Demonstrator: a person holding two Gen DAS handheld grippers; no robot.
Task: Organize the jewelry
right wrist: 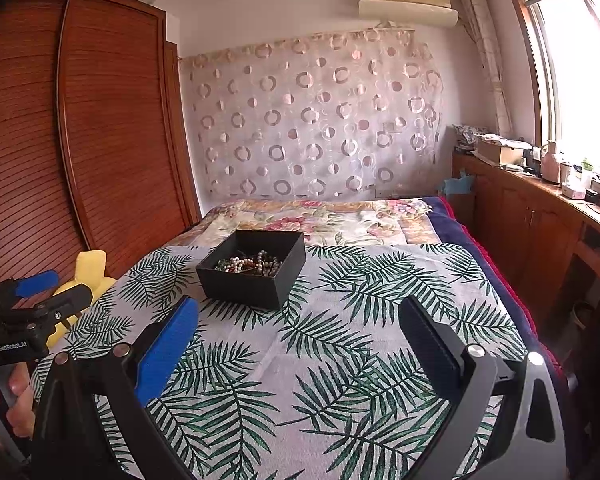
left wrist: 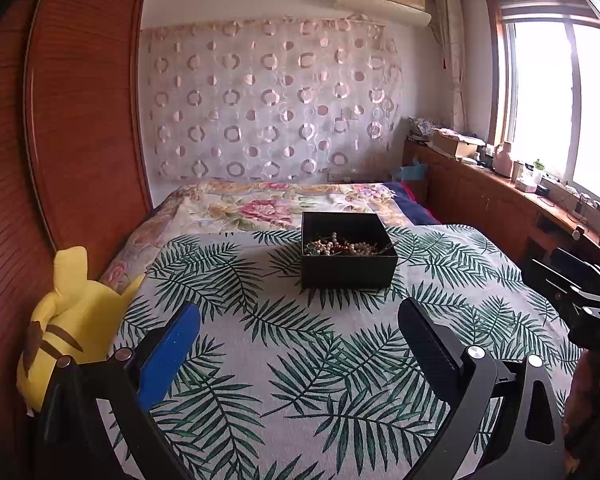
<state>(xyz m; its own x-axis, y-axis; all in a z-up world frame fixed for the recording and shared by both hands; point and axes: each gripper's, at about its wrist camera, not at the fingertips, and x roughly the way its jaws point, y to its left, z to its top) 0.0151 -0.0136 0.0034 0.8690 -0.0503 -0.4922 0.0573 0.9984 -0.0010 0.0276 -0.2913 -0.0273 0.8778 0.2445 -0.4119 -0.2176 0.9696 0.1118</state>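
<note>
A black open box stands on the palm-leaf cloth of the bed, holding a heap of beaded jewelry. It also shows in the right wrist view, with the beads inside. My left gripper is open and empty, well short of the box; it also shows at the left of the right wrist view. My right gripper is open and empty, short of the box and to its right; part of it shows at the right edge of the left wrist view.
A yellow plush toy lies at the bed's left edge by the wooden wardrobe. A floral quilt covers the far bed. A wooden cabinet with clutter runs under the window at right.
</note>
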